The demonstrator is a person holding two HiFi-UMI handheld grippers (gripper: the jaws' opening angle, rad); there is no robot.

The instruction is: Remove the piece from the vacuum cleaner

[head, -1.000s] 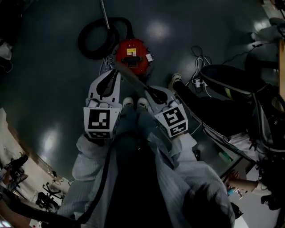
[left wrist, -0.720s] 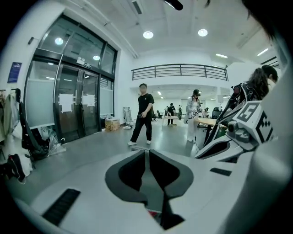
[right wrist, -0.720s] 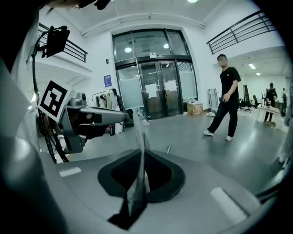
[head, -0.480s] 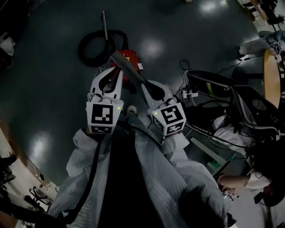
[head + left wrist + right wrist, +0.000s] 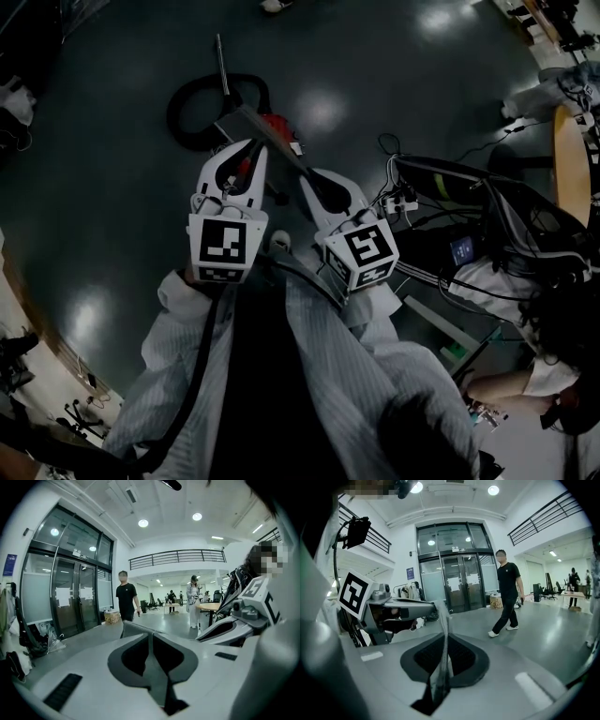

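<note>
Left gripper (image 5: 249, 147) and right gripper (image 5: 310, 179) fingers clamp the flat piece (image 5: 265, 132); vacuum cleaner (image 5: 276, 121) mostly hidden

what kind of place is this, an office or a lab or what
Probably a large open-plan office or lab hall: tall glass doors, a railed mezzanine overhead, and a desk far across the polished floor.

No lettering can be read anywhere: the blue sign (image 5: 9, 564) at the left edge of the left gripper view and the paper sheets (image 5: 461, 580) on the glass doors (image 5: 452, 573) are too small, and the marker cubes (image 5: 223, 246) show only black-and-white squares.
</note>
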